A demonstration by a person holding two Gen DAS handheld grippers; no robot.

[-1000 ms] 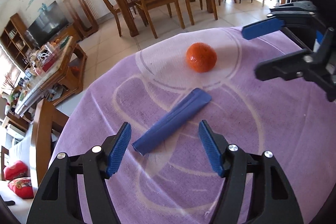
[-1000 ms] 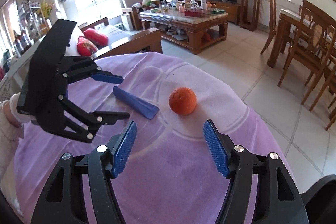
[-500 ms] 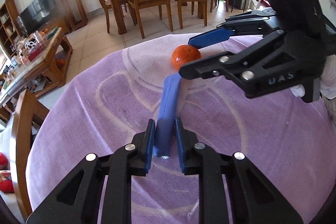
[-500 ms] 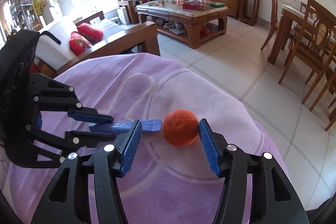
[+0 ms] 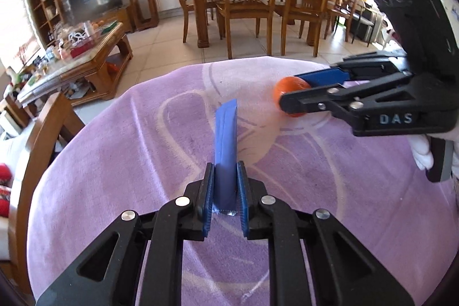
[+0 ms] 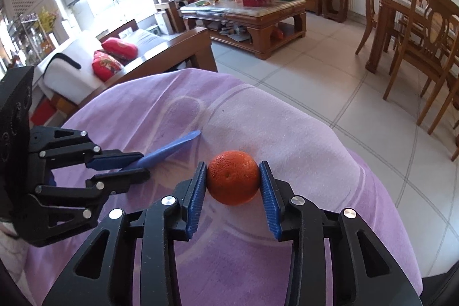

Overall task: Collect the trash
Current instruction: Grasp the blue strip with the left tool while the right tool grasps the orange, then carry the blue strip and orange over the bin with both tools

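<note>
A long blue wrapper (image 5: 225,145) lies on the purple tablecloth (image 5: 114,162). My left gripper (image 5: 225,185) is shut on its near end; the far end sticks out ahead. The wrapper also shows in the right wrist view (image 6: 169,152), held by the left gripper (image 6: 129,162). An orange (image 6: 233,177) sits on the cloth between the blue pads of my right gripper (image 6: 233,179), which touch both its sides. In the left wrist view the orange (image 5: 288,89) is partly hidden by the right gripper (image 5: 295,89).
The cloth-covered table drops off at its far edge (image 6: 287,105) to a tiled floor. A wooden sofa (image 6: 160,53) stands at the left, a cluttered coffee table (image 6: 252,10) beyond, dining chairs and table (image 5: 252,5) farther off.
My left gripper closed on the wrapper and holds it pointing straight ahead. My right gripper moved in around the orange and closed until its pads touch it.
</note>
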